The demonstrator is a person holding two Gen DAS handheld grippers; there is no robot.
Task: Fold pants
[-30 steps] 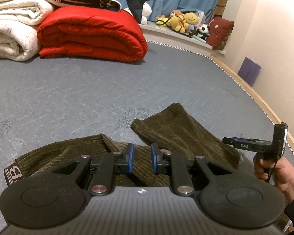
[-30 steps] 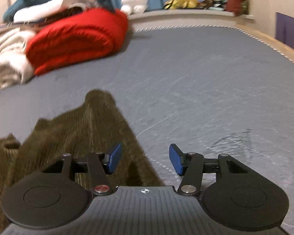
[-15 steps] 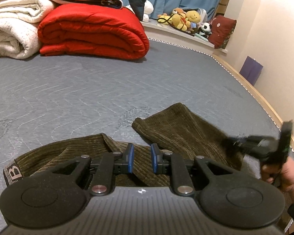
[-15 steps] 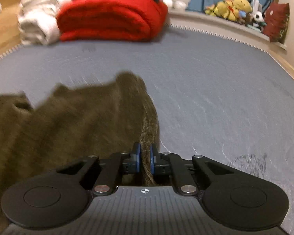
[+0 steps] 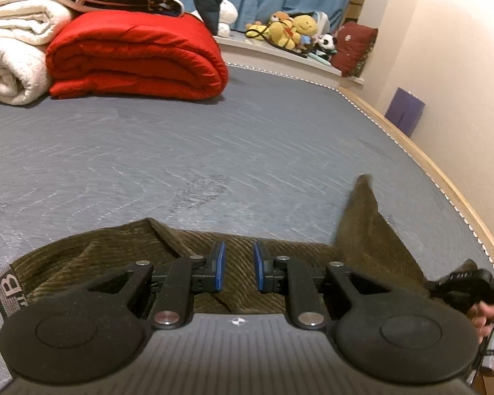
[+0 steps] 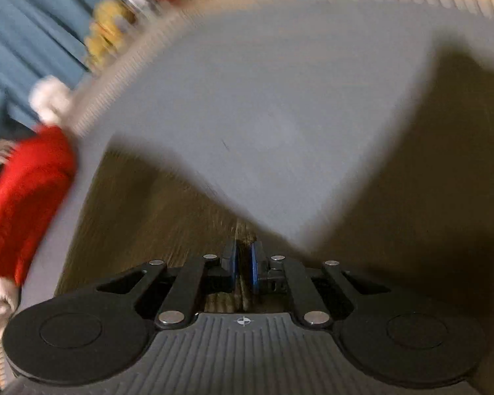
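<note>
everywhere ribbed olive corduroy pants point(image 5: 240, 256), quilted grey mattress point(image 5: 214, 151) beneath

A large letter "B" is printed in pale lettering on the grey waistband point(image 5: 8, 288) of the pants point(image 5: 122, 250), near the left end of the garment on the bed point(image 5: 214, 151); smaller letters follow it but cannot be made out. The letters "DAS" are seen in white on the black body of the right gripper point(image 5: 457, 276) in the left wrist view. In the right wrist view nothing can be read, the picture being blurred.
</note>
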